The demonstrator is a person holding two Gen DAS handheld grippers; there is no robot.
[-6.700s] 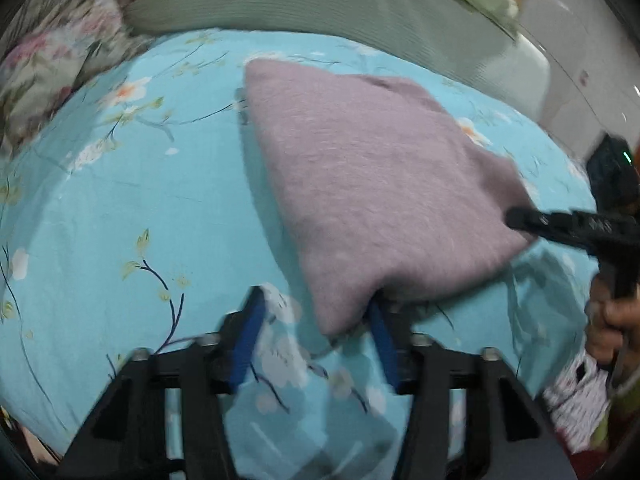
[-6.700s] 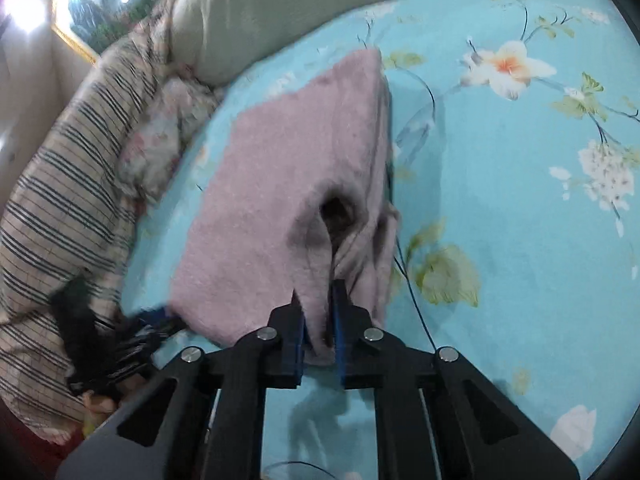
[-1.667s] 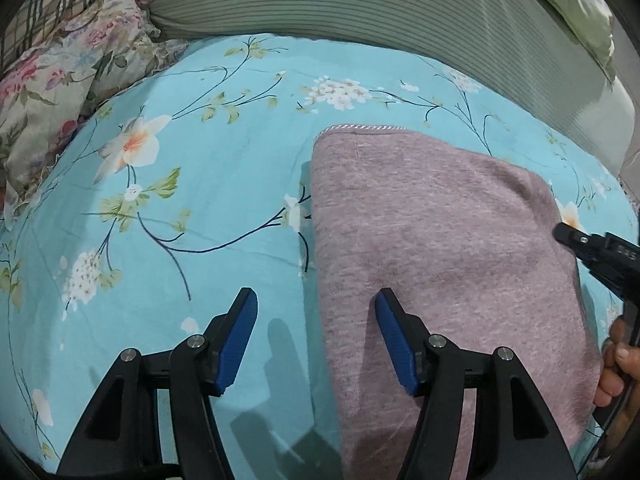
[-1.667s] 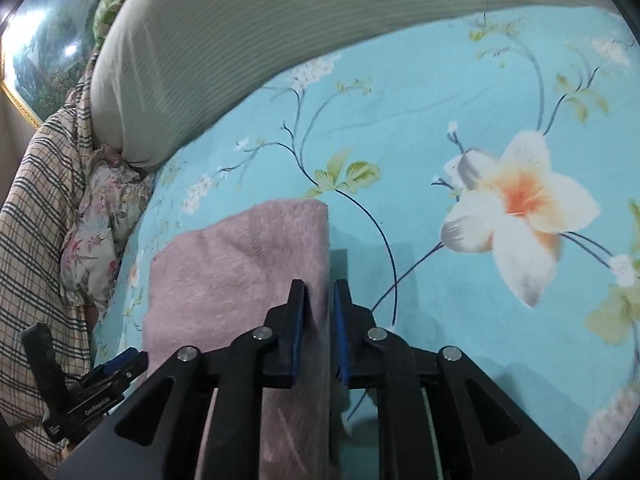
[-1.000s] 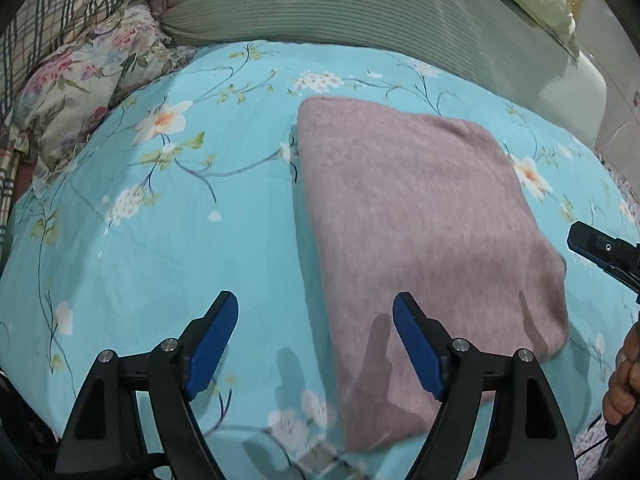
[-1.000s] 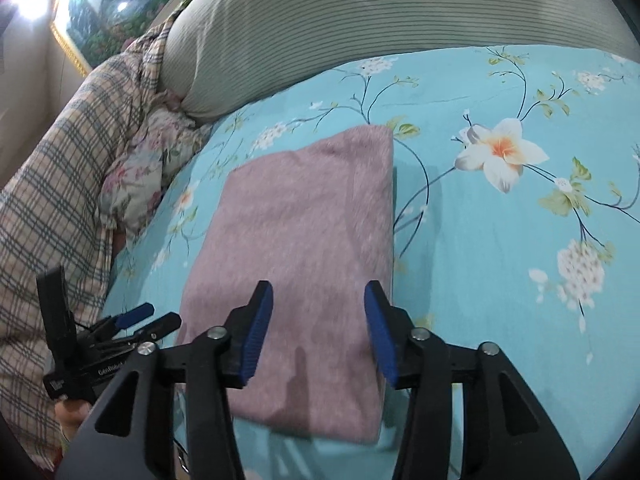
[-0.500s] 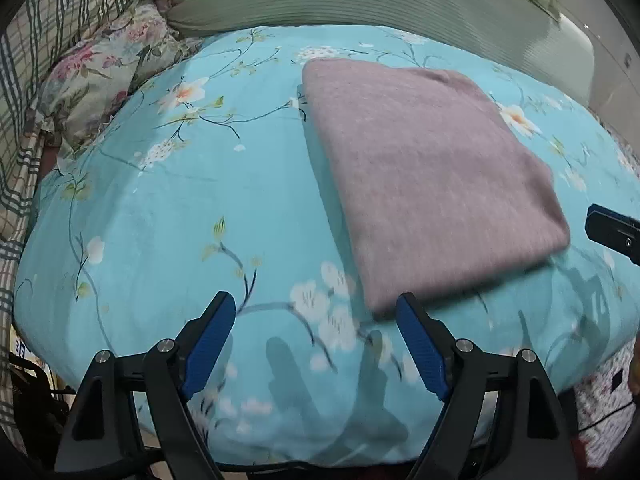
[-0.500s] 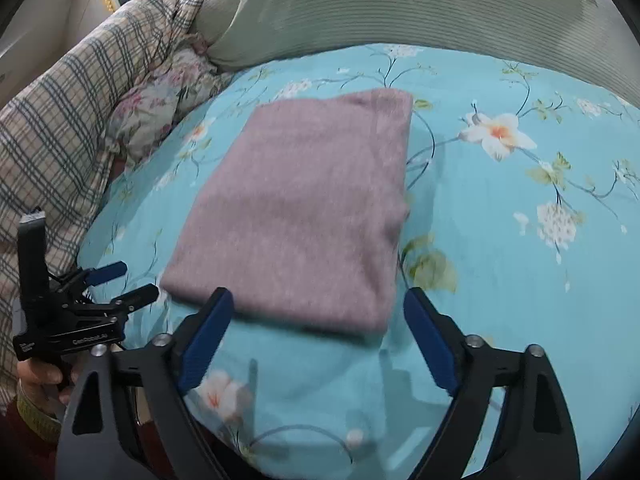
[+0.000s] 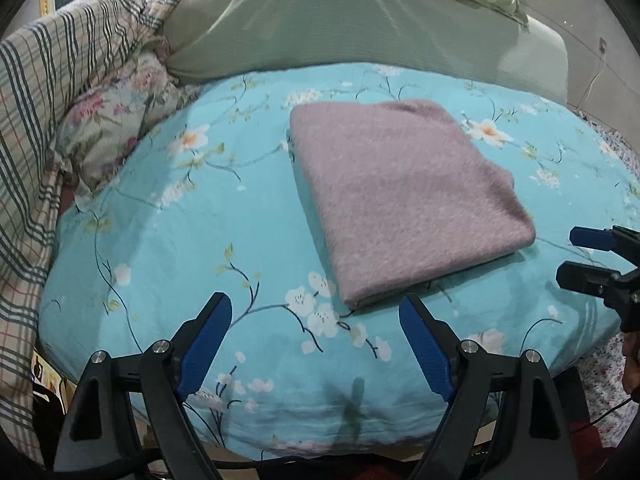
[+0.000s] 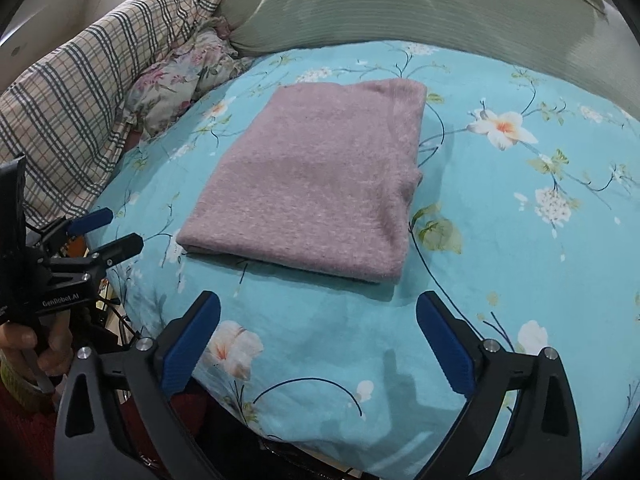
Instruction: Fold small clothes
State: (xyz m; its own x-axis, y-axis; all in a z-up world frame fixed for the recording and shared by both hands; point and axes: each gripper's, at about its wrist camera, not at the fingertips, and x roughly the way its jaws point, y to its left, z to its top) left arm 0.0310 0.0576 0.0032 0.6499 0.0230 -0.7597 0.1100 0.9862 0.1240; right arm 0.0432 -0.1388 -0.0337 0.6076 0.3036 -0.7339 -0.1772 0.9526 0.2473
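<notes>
A mauve knit garment [image 9: 404,196] lies folded into a flat rectangle on the turquoise floral bedsheet [image 9: 168,236]; it also shows in the right wrist view [image 10: 320,176]. My left gripper [image 9: 316,332] is open and empty, held back over the bed's near edge, short of the garment's near corner. My right gripper [image 10: 320,328] is open and empty, also back from the garment's near edge. Each gripper shows in the other's view: the right one [image 9: 592,256] at the right edge, the left one [image 10: 108,228] at the left, both open.
A long green-grey striped pillow [image 9: 340,20] runs along the back of the bed. A plaid blanket [image 10: 80,92] and a floral pillow [image 9: 108,128] lie heaped at the left. The sheet drops off at the bed's near edge [image 10: 320,432] under both grippers.
Both grippers let go of the garment, opened wide and drew back from it toward the bed's near edge. The garment now lies folded and still.
</notes>
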